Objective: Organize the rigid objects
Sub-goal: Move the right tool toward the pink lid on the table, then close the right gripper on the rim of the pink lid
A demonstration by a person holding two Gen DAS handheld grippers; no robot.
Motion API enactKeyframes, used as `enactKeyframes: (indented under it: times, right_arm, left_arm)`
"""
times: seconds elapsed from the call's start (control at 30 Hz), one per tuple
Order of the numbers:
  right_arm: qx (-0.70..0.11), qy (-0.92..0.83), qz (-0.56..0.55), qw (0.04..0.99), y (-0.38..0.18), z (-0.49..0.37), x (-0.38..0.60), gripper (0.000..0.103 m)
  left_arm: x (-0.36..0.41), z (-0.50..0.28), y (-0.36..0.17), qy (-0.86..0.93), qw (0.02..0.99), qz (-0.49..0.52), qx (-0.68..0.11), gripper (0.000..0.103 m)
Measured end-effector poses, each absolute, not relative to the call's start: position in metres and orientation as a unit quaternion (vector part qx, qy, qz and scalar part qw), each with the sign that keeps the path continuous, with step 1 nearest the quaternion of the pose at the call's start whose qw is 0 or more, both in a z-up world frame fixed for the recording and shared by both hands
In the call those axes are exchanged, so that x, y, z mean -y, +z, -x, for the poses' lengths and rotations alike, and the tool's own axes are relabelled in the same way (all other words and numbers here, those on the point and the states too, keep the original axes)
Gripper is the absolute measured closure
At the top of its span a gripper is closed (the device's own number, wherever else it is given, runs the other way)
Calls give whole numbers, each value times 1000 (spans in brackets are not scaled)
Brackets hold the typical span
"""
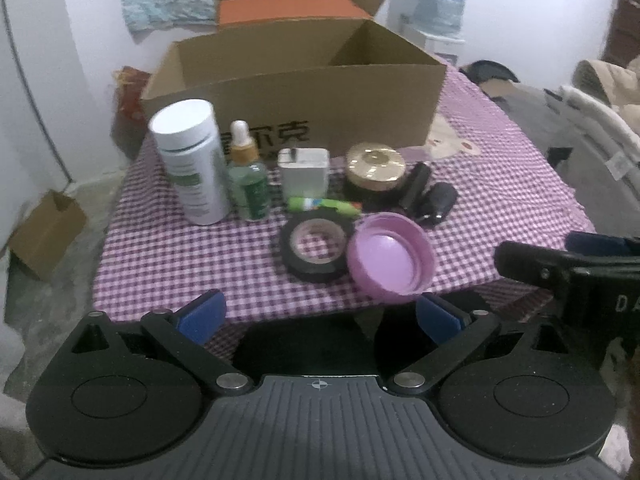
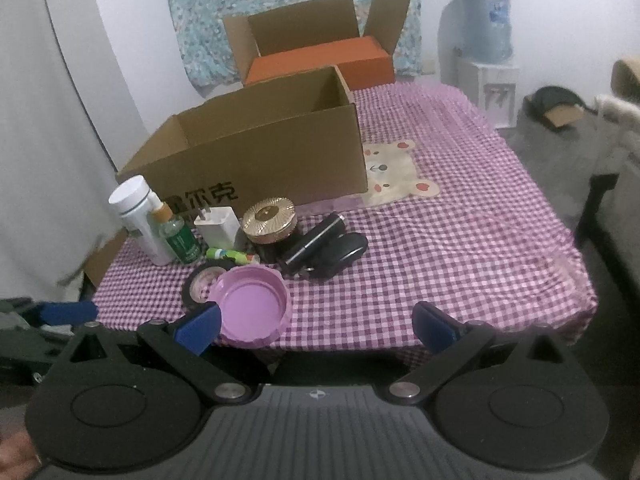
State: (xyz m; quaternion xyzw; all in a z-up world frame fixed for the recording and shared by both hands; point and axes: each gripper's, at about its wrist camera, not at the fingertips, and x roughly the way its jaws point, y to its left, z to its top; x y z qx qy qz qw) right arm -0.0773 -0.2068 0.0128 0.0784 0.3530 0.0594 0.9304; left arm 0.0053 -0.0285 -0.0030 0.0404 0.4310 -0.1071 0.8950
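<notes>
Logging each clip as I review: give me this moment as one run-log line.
phase: before first pick | left tongs: open, empty | right tongs: open, empty | cardboard box: open | pink lid, tape roll: on tablecloth

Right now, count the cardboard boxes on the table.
2. The open brown box stands just behind the row of small items; a second open box sits behind it, at the table's far edge. Others may be hidden.
</notes>
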Motion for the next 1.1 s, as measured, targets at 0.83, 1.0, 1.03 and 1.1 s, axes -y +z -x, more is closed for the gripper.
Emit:
enactKeyframes:
  times: [0.83,1.0,1.03,1.1]
  right_arm:
    - [-387,164,-137,897,2,37,242,22]
    - [-408,192,-135,882,-8,20,236,33]
    - [-411,197,-134,880,-9,17,235,33]
    - [-416,207,-131,876,-12,12,232,35]
  left_arm:
    - [61,-23,-25,-161,886,-83,-426,11]
    - [65,-31,-31,-170,879,-84,-437,21]
    - [66,-32,-32,-172,878,-85,-440,22]
    - [67,-33,-33,-175,875,-86,-443,23]
